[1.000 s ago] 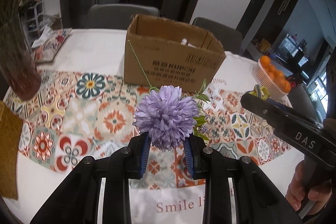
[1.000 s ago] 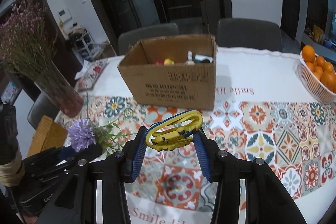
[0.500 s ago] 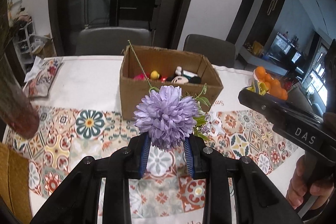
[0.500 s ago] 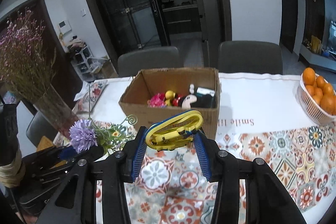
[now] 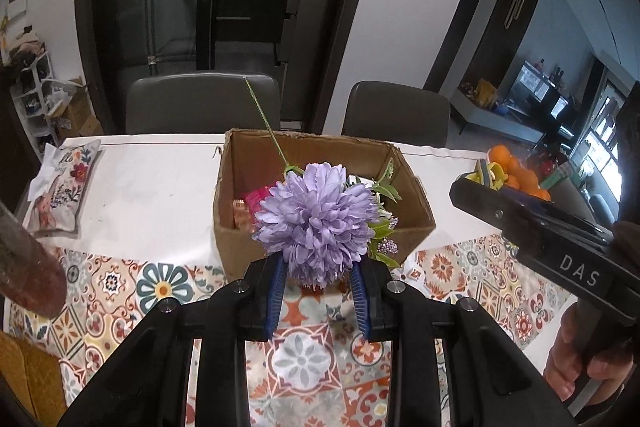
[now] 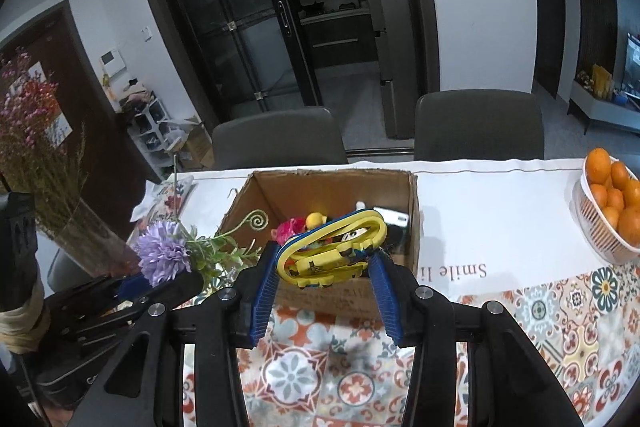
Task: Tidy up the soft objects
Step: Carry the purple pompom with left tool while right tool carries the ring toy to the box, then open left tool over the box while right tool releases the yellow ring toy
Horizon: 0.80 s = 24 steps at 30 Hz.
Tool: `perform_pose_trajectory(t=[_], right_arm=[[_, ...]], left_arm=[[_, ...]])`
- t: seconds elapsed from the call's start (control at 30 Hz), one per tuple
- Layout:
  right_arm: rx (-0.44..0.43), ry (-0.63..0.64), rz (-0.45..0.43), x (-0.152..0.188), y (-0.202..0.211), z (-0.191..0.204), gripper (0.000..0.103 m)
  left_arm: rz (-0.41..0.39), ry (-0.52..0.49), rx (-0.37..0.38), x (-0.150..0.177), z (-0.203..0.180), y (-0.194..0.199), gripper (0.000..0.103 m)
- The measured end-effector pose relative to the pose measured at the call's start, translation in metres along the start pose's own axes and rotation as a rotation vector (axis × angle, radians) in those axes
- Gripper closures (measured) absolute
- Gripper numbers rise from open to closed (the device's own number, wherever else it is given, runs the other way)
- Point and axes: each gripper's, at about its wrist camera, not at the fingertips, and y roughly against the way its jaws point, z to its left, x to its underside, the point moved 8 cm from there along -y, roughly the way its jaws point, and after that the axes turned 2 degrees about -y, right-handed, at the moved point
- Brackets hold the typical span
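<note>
We note matt black plastic on the left gripper (image 5: 318,293), its fingers (image 5: 276,283) faced with ribbed blue pads and fixed by bright metal screws. Between those pads sits the purple flower (image 5: 316,227), its petals cloth-like with frayed edges, on a thin green stem. The right gripper (image 6: 326,281) shows the same matt black plastic and ribbed blue pads; between them lies the yellow toy (image 6: 332,253), smooth and slightly glossy. Beyond both grippers, the cardboard box (image 5: 412,187) is matt brown corrugated paper with ragged top edges. Beneath the grippers, the surface (image 6: 500,211) carries a smooth cloth, plain white farther off and tile-printed nearer.
</note>
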Motion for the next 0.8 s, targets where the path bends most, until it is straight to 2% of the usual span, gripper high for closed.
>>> perform_pose_trajectory(t=[0.37, 0.6, 0.73, 0.8], right_arm=[[-0.022, -0.043, 0.1, -0.021, -0.048, -0.016, 0.057], [-0.05, -0.081, 0.179, -0.024, -0.081, -0.025, 0.057], [-0.061, -0.101, 0.206, -0.024, -0.096, -0.028, 0.056], [-0.067, -0.105, 0.223, -0.023, -0.101, -0.028, 0.051]], left_arm=[[0.058, 0.011, 0.0, -0.032, 0.004, -0.042, 0.073], [0.122, 0.033, 0.025, -0.037, 0.001, -0.072, 0.073], [0.163, 0.012, 0.019, -0.037, 0.001, -0.087, 0.066], [0.18, 0.002, 0.015, -0.036, 0.001, -0.093, 0.061]])
